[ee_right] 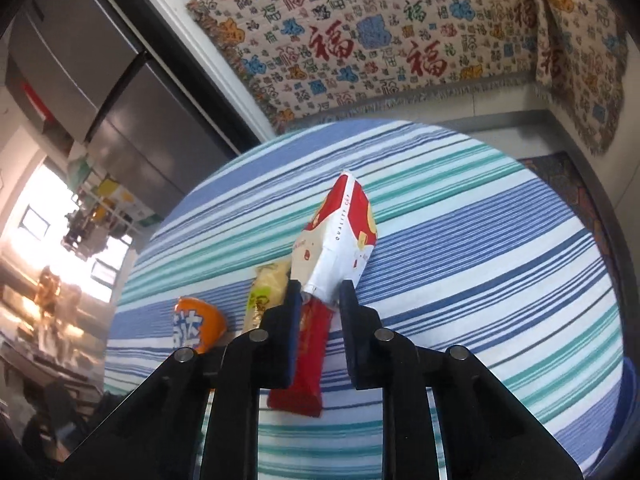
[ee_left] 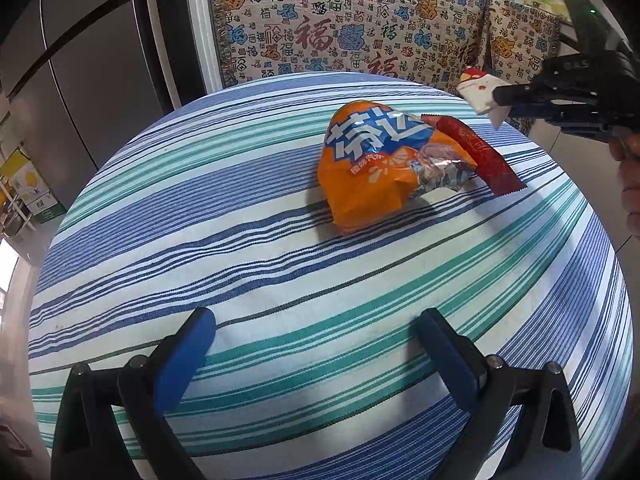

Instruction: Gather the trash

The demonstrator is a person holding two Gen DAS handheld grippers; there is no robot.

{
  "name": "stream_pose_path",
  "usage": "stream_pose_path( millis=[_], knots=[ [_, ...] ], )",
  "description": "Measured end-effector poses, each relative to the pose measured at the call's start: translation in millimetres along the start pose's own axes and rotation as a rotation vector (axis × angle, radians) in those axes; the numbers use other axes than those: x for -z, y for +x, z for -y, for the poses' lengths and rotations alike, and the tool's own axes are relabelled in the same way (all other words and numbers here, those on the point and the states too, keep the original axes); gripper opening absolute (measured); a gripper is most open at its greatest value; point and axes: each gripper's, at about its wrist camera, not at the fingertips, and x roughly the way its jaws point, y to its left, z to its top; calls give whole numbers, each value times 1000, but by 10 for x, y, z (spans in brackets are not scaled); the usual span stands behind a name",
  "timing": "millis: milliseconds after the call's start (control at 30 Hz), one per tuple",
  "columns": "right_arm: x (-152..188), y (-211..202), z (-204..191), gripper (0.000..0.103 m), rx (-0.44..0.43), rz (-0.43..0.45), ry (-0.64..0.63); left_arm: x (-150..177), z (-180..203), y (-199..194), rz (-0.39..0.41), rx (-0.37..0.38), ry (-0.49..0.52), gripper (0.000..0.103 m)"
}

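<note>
My right gripper (ee_right: 320,288) is shut on the lower end of a white and red paper packet (ee_right: 340,232), held up above the table. In the left wrist view that gripper (ee_left: 500,98) and its packet (ee_left: 478,90) hang at the upper right. Under it on the striped tablecloth (ee_right: 480,240) lie a red wrapper (ee_right: 308,360), a yellow wrapper (ee_right: 264,292) and a crumpled orange bag (ee_right: 196,324). The left wrist view shows the orange bag (ee_left: 372,168) mid-table with the red wrapper (ee_left: 480,156) against its right side. My left gripper (ee_left: 316,320) is open over the near part of the cloth, holding nothing.
A grey fridge (ee_left: 80,100) stands at the left. Behind the round table hangs a patterned throw (ee_left: 340,28) over furniture. A cardboard box (ee_left: 28,184) sits on the floor at far left. Part of a hand (ee_left: 630,188) shows at the right edge.
</note>
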Motion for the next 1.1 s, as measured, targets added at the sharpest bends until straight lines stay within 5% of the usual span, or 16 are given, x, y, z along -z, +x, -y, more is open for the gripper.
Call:
stream_pose_path(
  millis=[267,367,467,500,800,1100],
  knots=[
    [896,-517,17,27,103,-107,-197,-9,-10,4,-1,2,3,103],
    [1216,-513,109,44,155,-85,-230,-10,-16,4,-1,2,1,103],
    [1418,-545,156,80,180,-17,-231,-15,-36,13,-1,1,-1,103],
    [1457,-544,158,82,180,-3,-232,-19,-42,18,-1,1,-1,103],
    [1576,-467,38,85,207,-17,-305,-40,-28,-87,53,35,20,103],
    [1441,-713,-104,92,190,42,-329,-363,331,-102,178,-3,245,103]
  ],
)
